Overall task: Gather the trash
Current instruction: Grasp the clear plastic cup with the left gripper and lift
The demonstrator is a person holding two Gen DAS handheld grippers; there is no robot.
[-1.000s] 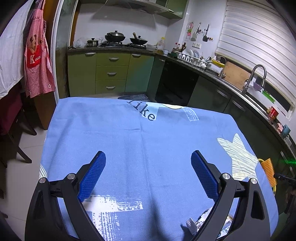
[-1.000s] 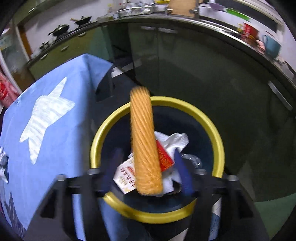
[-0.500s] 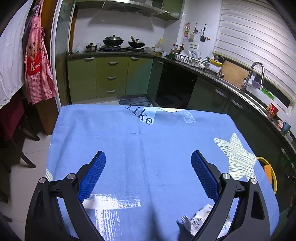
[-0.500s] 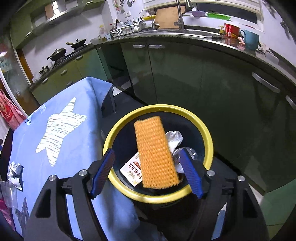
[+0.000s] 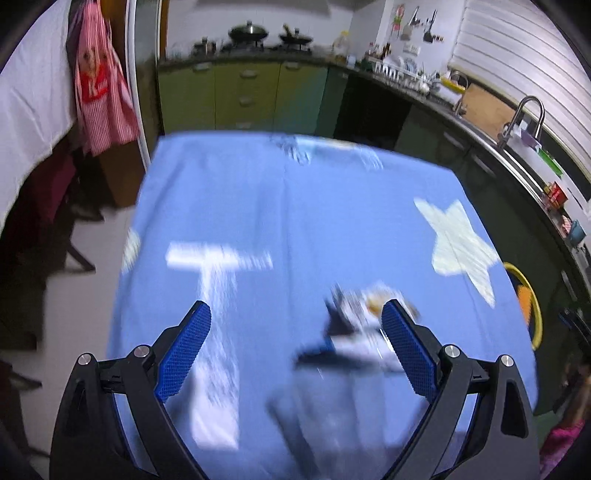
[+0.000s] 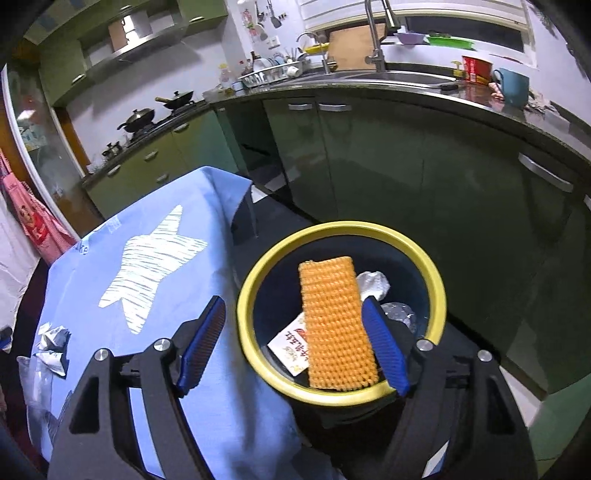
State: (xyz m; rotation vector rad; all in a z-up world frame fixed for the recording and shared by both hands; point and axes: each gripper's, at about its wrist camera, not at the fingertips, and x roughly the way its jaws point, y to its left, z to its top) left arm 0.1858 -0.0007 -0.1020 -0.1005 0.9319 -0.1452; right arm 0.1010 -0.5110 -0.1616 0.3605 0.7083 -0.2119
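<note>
My left gripper is open and empty above the blue tablecloth. A crumpled wrapper lies on the cloth just inside its right finger; the view is blurred. My right gripper is open and empty above the yellow-rimmed bin beside the table. An orange foam net leans inside the bin on a printed packet, white tissue and clear plastic. The crumpled wrapper also shows at the right wrist view's left edge. The bin's rim shows in the left wrist view.
Dark green kitchen cabinets with a sink run behind the bin. A stove with pans stands beyond the table. A red apron hangs at the left by a dark chair. Clear plastic lies on the cloth's near corner.
My left gripper has pulled back and tilted down, so the crumpled wrapper now shows between its fingers. My right gripper has risen away from the bin; the orange net stays inside.
</note>
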